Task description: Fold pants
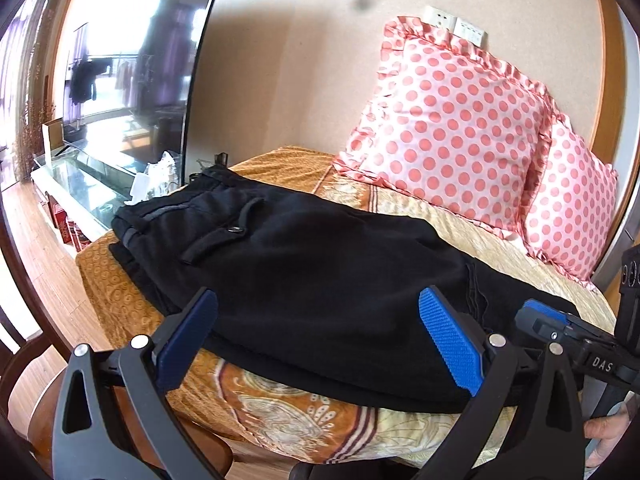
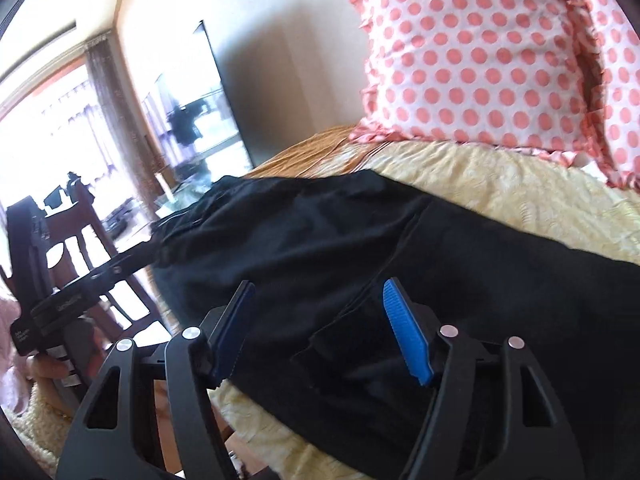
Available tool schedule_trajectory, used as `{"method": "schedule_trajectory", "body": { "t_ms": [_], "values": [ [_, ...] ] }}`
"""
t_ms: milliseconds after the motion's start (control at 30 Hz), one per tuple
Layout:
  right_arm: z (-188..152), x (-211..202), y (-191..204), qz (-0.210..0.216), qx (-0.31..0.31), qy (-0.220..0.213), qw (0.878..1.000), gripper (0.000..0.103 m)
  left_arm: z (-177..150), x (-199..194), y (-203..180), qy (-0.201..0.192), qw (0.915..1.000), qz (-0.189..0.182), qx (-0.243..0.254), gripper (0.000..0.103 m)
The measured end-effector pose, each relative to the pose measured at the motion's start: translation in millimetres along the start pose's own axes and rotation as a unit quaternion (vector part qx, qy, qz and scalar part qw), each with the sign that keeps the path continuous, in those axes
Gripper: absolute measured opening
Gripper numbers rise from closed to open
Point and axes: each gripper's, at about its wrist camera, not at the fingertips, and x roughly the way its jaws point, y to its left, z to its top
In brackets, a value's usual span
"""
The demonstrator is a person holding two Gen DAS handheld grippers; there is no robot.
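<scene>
Left wrist view, pants: black pants (image 1: 320, 264) lie folded across the middle of the frame on a bed (image 1: 280, 420) with an orange patterned cover; the waistband end with a button is at centre left.
Left wrist view, left gripper: the left gripper (image 1: 320, 340) fills the lower frame, its jaws wide open with blue pads on either side of the near edge of the pants, gripping nothing.
Left wrist view, right gripper: seen at lower right, its tip just above the pants; from here I cannot tell how its jaws stand.
Left wrist view, surroundings: two pink dotted pillows (image 1: 460, 128) at upper right, a dark TV (image 1: 160, 80) at upper left.

Right wrist view, pants: the pants (image 2: 320, 240) run from centre left to lower right, with a loose flap of cloth near the bottom centre.
Right wrist view, right gripper: the right gripper (image 2: 320, 332) is at the bottom, jaws apart, nothing pinched; cloth lies beneath the gap.
Right wrist view, surroundings: a pillow (image 2: 480, 60) at upper right, a wooden chair (image 2: 92, 248) at left.

Risk: with both jaws free, the loose flap may spring open and spoil the fold.
Risk: the near edge sits close to the bed's edge, so a snagged pad could drag the pants off.
</scene>
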Motion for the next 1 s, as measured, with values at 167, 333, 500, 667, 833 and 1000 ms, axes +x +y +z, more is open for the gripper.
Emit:
{"method": "schedule_trajectory", "body": {
  "t_ms": [167, 333, 500, 667, 833, 1000],
  "values": [
    [0, 17, -13, -0.134, -0.035, 0.033, 0.990, 0.067, 9, -2, 33, -0.004, 0.9986, 0.042, -0.032, 0.101],
    [-29, 26, 2, -0.133, -0.083, 0.060, 0.986, 0.065, 19, -1, 71, 0.008, 0.9957, 0.053, -0.076, 0.101],
    [-29, 26, -11, -0.105, -0.041, 0.069, 0.991, 0.066, 28, 6, 118, 0.049, 0.9841, 0.005, -0.171, 0.101],
    [-30, 26, -9, -0.105, -0.045, 0.069, 0.991, 0.066, 28, 22, 142, 0.089, 0.9655, -0.053, -0.239, 0.100],
    [-30, 26, -10, -0.101, -0.041, 0.069, 0.992, 0.067, 30, 41, 145, 0.126, 0.9524, -0.077, -0.267, 0.100],
    [-30, 26, -11, -0.099, -0.039, 0.068, 0.992, 0.067, 29, 58, 152, 0.155, 0.9335, -0.100, -0.308, 0.100]
  ]
}}
